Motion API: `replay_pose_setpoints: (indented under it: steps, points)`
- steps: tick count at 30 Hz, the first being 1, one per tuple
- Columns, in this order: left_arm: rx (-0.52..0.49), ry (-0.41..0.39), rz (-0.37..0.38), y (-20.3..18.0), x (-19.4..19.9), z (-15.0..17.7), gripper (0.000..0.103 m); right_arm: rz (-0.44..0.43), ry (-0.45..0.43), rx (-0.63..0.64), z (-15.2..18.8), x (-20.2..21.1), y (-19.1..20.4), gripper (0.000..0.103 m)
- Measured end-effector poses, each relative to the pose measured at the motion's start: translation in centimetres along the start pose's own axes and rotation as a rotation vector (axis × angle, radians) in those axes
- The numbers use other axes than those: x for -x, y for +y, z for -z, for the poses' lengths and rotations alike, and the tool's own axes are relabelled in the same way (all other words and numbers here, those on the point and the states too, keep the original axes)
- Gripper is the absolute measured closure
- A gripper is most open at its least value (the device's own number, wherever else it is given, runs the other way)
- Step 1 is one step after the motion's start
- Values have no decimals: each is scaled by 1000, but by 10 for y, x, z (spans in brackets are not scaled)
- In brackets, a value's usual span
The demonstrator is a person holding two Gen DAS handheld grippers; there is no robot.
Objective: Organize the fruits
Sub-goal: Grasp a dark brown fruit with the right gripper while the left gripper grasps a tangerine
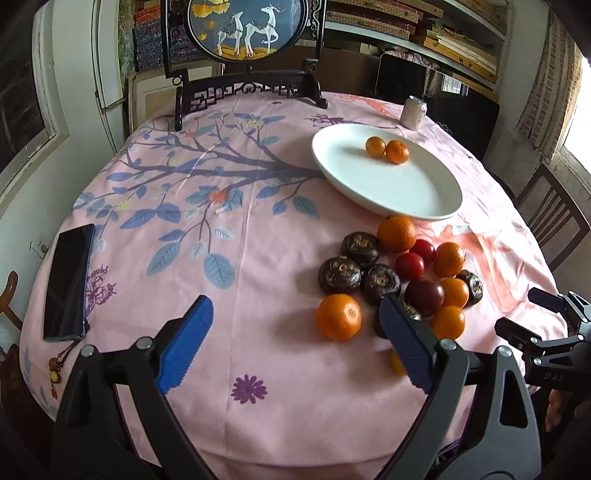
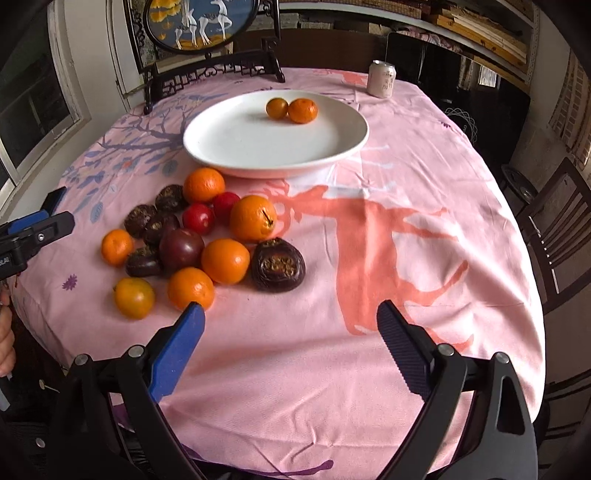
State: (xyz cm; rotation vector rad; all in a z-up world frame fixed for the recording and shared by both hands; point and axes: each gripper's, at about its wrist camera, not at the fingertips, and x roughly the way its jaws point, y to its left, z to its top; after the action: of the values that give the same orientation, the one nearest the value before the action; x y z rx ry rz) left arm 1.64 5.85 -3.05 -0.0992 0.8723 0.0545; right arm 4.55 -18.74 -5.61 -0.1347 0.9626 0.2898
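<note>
A white plate (image 1: 388,192) (image 2: 258,147) sits on the pink tablecloth with two small oranges (image 1: 387,149) (image 2: 291,109) at its far side. In front of the plate lies a heap of fruit: oranges (image 1: 396,233) (image 2: 253,218), red plums (image 1: 409,266) (image 2: 198,218) and dark brown wrinkled fruits (image 1: 340,275) (image 2: 277,268). My left gripper (image 1: 295,306) is open above the cloth. One orange (image 1: 338,316) lies on the cloth just inside its right finger, untouched. My right gripper (image 2: 290,311) is open over bare cloth, with the heap to the left of its left finger.
A black phone (image 1: 68,284) lies near the table's left edge. A drinks can (image 1: 414,112) (image 2: 382,78) stands behind the plate. A dark carved stand with a round deer picture (image 1: 251,33) rises at the back. A wooden chair (image 2: 554,229) stands right of the table.
</note>
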Motion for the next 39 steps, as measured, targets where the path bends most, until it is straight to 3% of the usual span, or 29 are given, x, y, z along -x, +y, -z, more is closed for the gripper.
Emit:
replay_pose_setpoints:
  steps: [6,8,10,12,13,25,28,31,39]
  points:
    - [16,84,-21,6,-18,15,10,40,64,7,-1,-43,-4,9]
    - [17,94,-23,7,-20,19,10,26,49,25,-2,-52,-3,10]
    - [15,103,-24,8,-22,22,10,-8,-2,39,-3,-52,0,22]
    - [12,113,-28,8,-25,24,10,-41,-40,74,-7,-51,6,56]
    - [10,119,-26,7,-27,25,10,-48,-47,80,-9,-51,8,60]
    - [-37,154,-18,-19,-61,24,11,-68,-3,-15,5,-21,-7,62]
    - [-63,127,-49,-27,-65,21,26,-73,4,-27,7,-21,-9,62]
    - [-61,112,-14,-30,-65,15,63,-83,4,-36,7,-22,-9,62]
    - [-2,93,28,-19,-50,9,67,-118,-29,-26,4,-10,-2,62]
